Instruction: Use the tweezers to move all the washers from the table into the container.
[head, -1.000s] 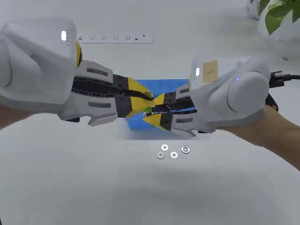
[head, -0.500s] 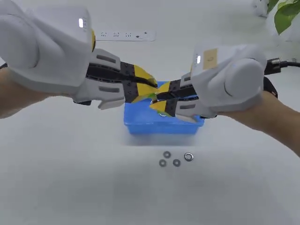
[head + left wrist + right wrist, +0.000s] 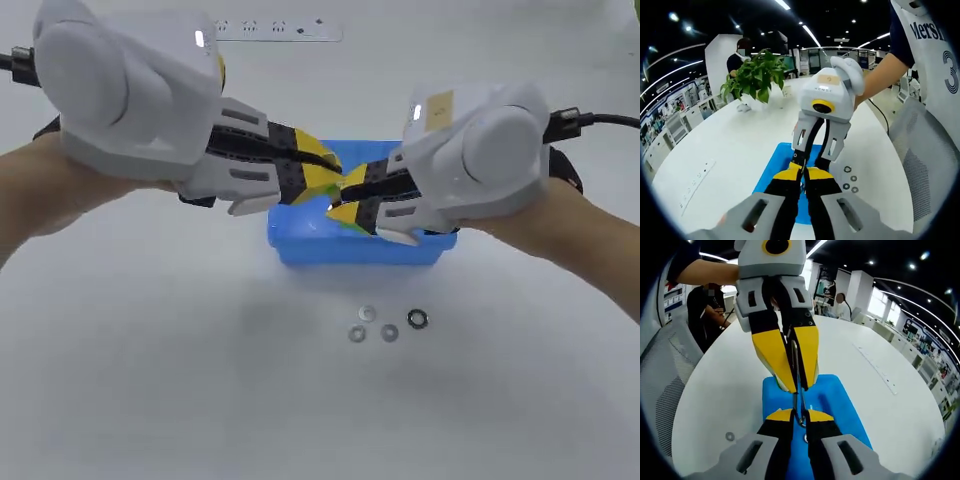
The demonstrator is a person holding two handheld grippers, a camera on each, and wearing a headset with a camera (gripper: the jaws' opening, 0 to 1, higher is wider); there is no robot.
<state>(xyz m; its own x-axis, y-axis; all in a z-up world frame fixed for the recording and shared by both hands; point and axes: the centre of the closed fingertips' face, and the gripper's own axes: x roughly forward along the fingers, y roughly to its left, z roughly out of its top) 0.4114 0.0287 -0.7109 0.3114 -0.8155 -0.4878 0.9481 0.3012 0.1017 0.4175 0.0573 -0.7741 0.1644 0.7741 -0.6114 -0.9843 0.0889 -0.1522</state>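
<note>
Holding the tweezers [image 3: 798,385] lengthwise between left hand-held gripper [image 3: 328,180] and right hand-held gripper [image 3: 343,208], both clamped shut above the container [image 3: 350,250]. Next, probably down to the four washers [image 3: 389,333] on the counter [image 3: 200,390], just off the container's near side, closer to the right one.

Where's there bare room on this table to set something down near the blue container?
The table is bare nearer than the washers and left of the container. Crowded: over the container, where the left gripper and right gripper meet on the tweezers, and at the washers just before it.
</note>
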